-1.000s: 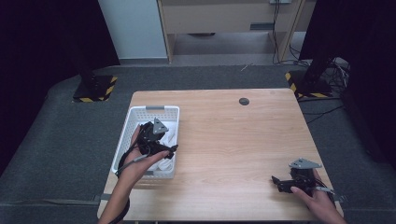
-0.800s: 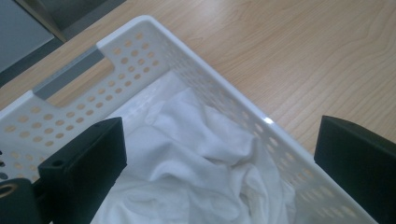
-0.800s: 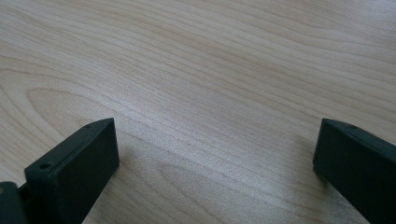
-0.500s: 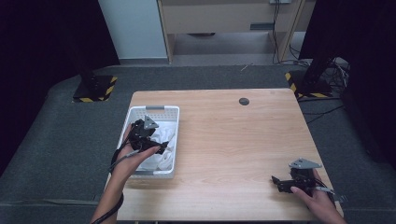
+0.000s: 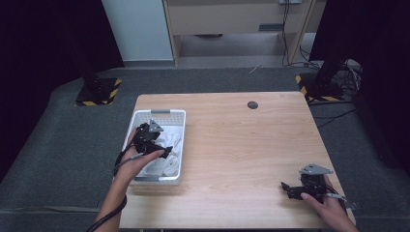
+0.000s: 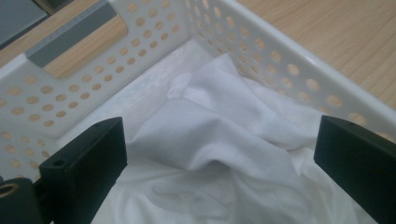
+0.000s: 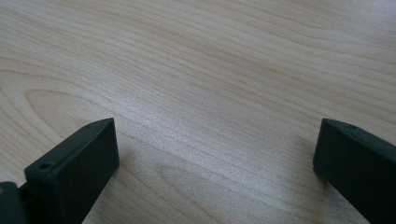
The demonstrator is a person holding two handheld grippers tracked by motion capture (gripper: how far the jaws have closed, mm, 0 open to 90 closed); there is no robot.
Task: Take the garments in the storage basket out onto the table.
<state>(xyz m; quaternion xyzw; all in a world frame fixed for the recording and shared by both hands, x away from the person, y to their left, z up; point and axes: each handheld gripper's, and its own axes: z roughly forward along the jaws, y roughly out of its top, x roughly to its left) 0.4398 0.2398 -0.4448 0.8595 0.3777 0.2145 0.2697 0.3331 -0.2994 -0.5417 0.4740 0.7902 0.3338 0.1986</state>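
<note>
A white perforated basket [image 5: 175,116] stands at the table's left side and holds crumpled white cloth [image 5: 167,159]. My left gripper [image 5: 162,147] hovers inside the basket, low over the cloth [image 6: 219,140], jaws wide apart with nothing between them. The basket wall [image 6: 280,60] and its grey-handled end [image 6: 70,35] rise around the cloth in the left gripper view. My right gripper [image 5: 288,187] rests near the table's front right corner, open over bare wood [image 7: 210,93].
A small dark round disc [image 5: 252,104] lies near the table's far edge. The wooden tabletop [image 5: 241,145] spreads between basket and right gripper. Dark floor mat, stand bases with yellow-black tape [image 5: 99,92] and cables lie beyond the table.
My left gripper has shifted a little left and lower over the cloth in the basket. The right gripper has stayed put.
</note>
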